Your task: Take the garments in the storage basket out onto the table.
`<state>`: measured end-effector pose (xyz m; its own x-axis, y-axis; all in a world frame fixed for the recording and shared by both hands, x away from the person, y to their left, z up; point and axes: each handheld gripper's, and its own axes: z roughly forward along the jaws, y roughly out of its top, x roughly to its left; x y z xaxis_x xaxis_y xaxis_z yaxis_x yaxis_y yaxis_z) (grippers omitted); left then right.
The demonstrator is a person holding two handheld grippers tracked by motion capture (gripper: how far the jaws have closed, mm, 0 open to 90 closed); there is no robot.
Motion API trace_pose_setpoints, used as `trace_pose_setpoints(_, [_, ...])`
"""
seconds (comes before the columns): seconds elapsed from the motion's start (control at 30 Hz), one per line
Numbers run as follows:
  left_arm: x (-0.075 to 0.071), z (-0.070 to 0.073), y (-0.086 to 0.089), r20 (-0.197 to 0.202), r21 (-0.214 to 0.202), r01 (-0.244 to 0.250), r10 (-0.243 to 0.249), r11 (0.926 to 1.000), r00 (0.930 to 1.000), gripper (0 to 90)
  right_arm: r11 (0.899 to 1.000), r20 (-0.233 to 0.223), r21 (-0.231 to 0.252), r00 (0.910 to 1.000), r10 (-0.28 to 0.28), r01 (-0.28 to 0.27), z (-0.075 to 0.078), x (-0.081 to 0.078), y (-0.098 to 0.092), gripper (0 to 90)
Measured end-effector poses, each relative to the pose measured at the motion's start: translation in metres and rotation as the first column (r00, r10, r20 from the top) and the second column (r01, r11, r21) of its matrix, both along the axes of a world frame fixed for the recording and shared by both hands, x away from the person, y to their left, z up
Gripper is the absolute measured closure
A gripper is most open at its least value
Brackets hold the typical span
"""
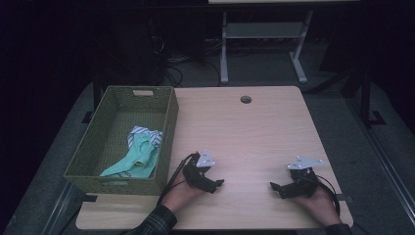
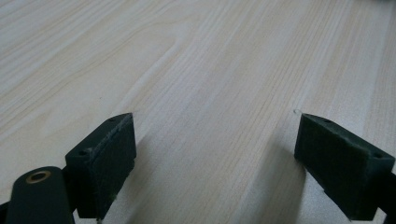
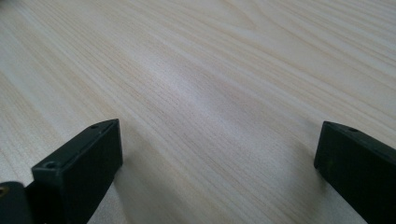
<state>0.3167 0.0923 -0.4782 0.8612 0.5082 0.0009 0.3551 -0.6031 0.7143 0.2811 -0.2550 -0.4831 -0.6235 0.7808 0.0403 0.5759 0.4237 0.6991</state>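
high view first: a green woven basket (image 1: 93, 147) stands at the left side of the wooden table (image 1: 254, 132), and a bundle of cloth (image 1: 139, 154), mint green with a striped piece at its top, lies inside it toward the near right wall. the bundle's long axis runs from the near left of the basket floor up toward the far right. the left gripper (image 1: 219, 183) rests on the table just right of the basket's near corner, held in the left hand (image 1: 183, 193), its jaws pointing right toward the table's middle, away from the cloth. the right gripper (image 1: 274, 186) sits well apart on the right side, in the right hand (image 1: 318, 198), jaws pointing left. the two face each other across bare wood. the cloth lies left of and beyond the left gripper, over the basket wall, so the left hand is by far the nearer; by my reading, any reach for the cloth would fall to it and would need a turn back to the left and a lift over the rim.

left gripper view: the two black jaws stand wide apart, released, with nothing but wood grain between them.

right gripper view: the same, jaws spread and empty over bare tabletop, gripping nothing.
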Motion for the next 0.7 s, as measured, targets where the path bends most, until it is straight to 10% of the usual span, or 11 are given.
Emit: trace_pose_setpoints(0.7, [0.002,0.012,-0.001,-0.045,0.032,-0.003,0.004,0.9995,0.9990,13.1,1.000,0.000,0.001,1.0000,-0.002,0.002,0.000,0.001,0.001,0.6])
